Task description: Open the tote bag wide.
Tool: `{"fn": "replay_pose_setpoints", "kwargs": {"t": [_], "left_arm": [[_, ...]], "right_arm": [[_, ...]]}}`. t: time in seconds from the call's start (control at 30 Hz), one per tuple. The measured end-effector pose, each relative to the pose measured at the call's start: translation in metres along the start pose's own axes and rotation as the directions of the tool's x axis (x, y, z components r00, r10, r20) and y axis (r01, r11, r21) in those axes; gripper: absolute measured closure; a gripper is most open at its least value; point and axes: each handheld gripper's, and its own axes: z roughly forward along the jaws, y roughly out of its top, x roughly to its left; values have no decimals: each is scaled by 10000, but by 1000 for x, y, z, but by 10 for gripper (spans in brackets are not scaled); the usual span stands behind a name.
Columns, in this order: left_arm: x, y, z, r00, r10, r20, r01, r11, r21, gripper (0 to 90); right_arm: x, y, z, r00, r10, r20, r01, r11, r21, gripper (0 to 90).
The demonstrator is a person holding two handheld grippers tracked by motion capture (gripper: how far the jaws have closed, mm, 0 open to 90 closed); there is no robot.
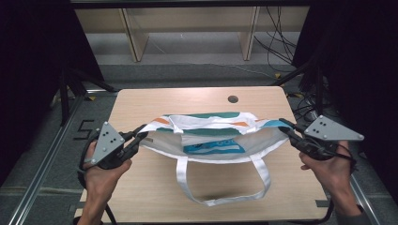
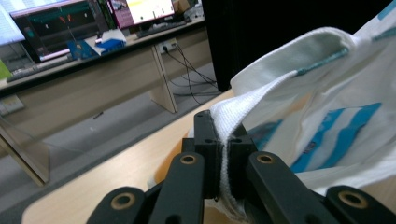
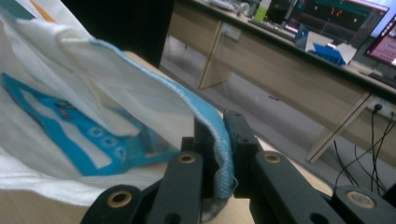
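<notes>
In the high view, a white tote bag [image 1: 213, 136] with teal and orange stripes hangs stretched between the left gripper [image 1: 141, 136] and the right gripper [image 1: 284, 125], above the wooden table [image 1: 155, 187]. Its mouth gapes toward the camera; a blue-printed item [image 1: 213, 147] shows inside, too blurred to name. One strap [image 1: 220, 187] droops onto the table.

In the left gripper view, the jaws clench the bag's white rim [image 2: 229, 123].

In the right gripper view, the jaws pinch its blue-edged rim [image 3: 219, 140]; the fabric runs off to the left, cut off by the frame.
</notes>
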Motion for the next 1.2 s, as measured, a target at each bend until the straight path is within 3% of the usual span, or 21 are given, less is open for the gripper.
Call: {"fn": "replay_pose_setpoints", "kwargs": {"t": [0.03, 0.07, 0.1, 0.13, 0.2, 0.33, 0.37, 0.43, 0.5, 0.6, 0.73, 0.77, 0.87, 1.07, 1.2], "left_arm": [[0, 7, -4, 9999, 115, -43, -115, 9999, -10, 873], [1, 12, -5, 9999, 119, 4, -119, 9999, -106, 873], [2, 24, -10, 10000, -27, 11, 27, 9992, -399, 873], [2, 24, -10, 10000, -27, 11, 27, 9992, -399, 873], [5, 40, -12, 10000, 91, 41, -88, 9973, -732, 873], [10, 46, -9, 9999, -144, 60, 150, 9950, -989, 872], [15, 43, -3, 9990, -447, 78, 453, 9932, -1071, 872], [18, 35, 5, 9965, -768, 317, 789, 9943, -711, 870], [19, 28, 9, 9963, -813, 265, 827, 9949, -578, 869], [22, 13, 14, 9913, -1215, 503, 1239, 9912, -468, 868], [22, 6, 13, 9895, -1301, 623, 1330, 9901, -442, 865], [21, 3, 13, 9895, -1279, 679, 1307, 9907, -386, 865], [19, 0, 13, 9896, -1267, 677, 1293, 9910, -359, 864], [17, -15, 16, 9851, -1503, 838, 1522, 9882, -159, 860], [12, -26, 14, 9897, -1091, 923, 1064, 9938, 336, 854]], "right_arm": [[-3, 14, -8, 10000, -65, -15, 65, 9998, -175, 851], [-3, 14, -8, 10000, -65, -15, 65, 9998, -175, 851], [-6, 25, -15, 10000, -68, -11, 68, 9992, -395, 852], [-6, 25, -15, 10000, -68, -11, 68, 9992, -395, 852], [-15, 37, -21, 9997, -204, -113, 199, 9986, -500, 852], [-21, 48, -22, 9996, -182, -199, 171, 9986, -502, 853], [-25, 53, -19, 9995, -256, -207, 246, 9986, -466, 852], [-27, 54, -14, 9996, -259, -74, 255, 9988, -406, 852], [-29, 52, -10, 9990, -440, -94, 437, 9984, -346, 851], [-28, 38, 3, 9997, -66, -234, 63, 9999, -129, 851], [-24, 33, 4, 9992, 28, -387, -24, 9999, 112, 850], [-24, 32, 5, 9997, -124, -189, 125, 9999, 62, 850], [-21, 27, 4, 9993, -234, -297, 239, 9996, 179, 850], [-17, 16, 5, 9989, 80, -470, -71, 9998, 195, 849], [-13, 6, 9, 9990, 82, -441, -72, 9997, 222, 849]]}}
